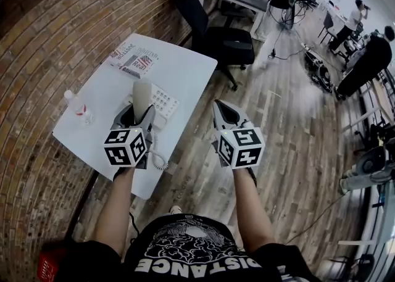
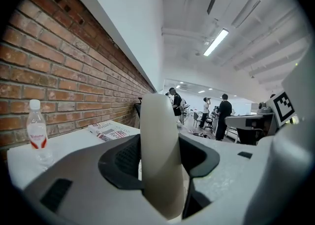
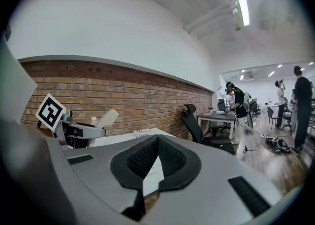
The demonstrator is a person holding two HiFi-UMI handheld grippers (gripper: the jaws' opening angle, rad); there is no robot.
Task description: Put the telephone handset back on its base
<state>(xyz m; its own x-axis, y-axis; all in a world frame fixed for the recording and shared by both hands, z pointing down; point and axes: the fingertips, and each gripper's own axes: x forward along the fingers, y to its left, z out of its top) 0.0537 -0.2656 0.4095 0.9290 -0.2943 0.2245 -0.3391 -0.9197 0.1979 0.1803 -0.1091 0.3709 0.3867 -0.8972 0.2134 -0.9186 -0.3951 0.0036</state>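
Brick wall behind, the left tool (image 1: 141, 113) pinches the telephone handset (image 1: 142, 92) upright above its base (image 1: 164, 99) on the white bench (image 1: 185, 65), apparently ready to lower it; the right tool (image 1: 221, 107), pressed together and empty, waits alongside.

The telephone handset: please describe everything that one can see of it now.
The telephone handset is cream-white, smooth and rounded, plastic by its look. Only one long end shows; earpiece and mouthpiece cannot be made out. It stands almost upright, clamped between the jaws of the left tool, held clear of the base on the white table. No other contact is visible.
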